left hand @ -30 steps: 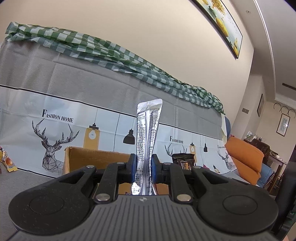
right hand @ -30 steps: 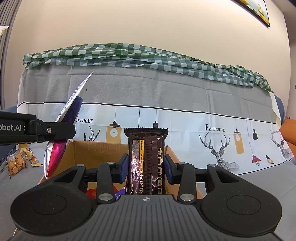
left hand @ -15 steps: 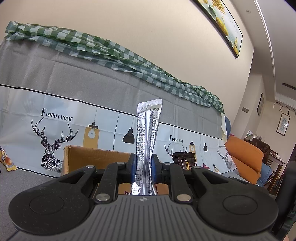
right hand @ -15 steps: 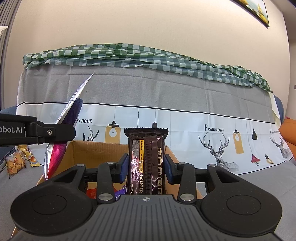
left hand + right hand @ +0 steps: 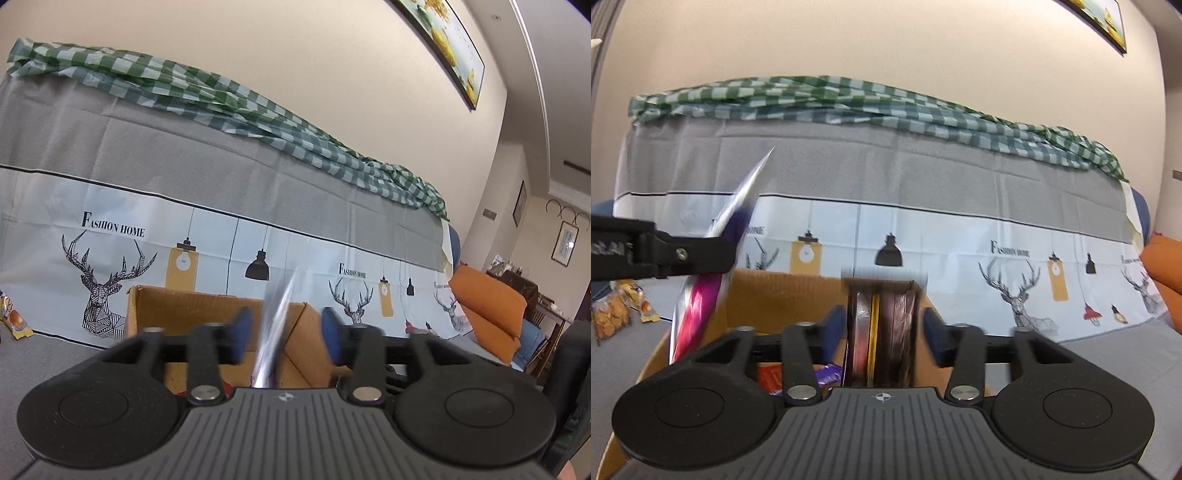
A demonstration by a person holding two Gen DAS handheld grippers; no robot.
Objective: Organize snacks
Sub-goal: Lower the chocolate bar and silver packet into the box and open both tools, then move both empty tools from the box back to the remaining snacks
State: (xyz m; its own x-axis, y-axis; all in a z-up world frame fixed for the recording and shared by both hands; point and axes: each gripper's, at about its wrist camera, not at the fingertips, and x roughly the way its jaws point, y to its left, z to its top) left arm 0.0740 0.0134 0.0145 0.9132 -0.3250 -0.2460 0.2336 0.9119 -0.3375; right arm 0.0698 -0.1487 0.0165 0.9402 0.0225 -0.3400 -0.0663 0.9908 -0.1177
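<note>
My left gripper (image 5: 284, 334) is open above the cardboard box (image 5: 177, 306). A silver foil snack packet (image 5: 275, 332) is blurred between its spread fingers, tilted and free of the pads. In the right wrist view the same packet (image 5: 701, 295) shows its pink and purple side beside the left gripper's finger (image 5: 690, 254). My right gripper (image 5: 882, 332) is open over the box (image 5: 783, 299). A dark brown chocolate bar (image 5: 886, 328) is blurred between its fingers, with gaps on both sides.
A grey sofa cover with deer prints (image 5: 103, 280) rises behind the box, with a green checked cloth (image 5: 849, 99) on top. Orange snack bags (image 5: 617, 310) lie on the seat to the left. An orange cushion (image 5: 487, 310) sits at the right.
Both grippers have opened. The silver packet and the chocolate bar, held upright before, are now loose and sinking toward the box.
</note>
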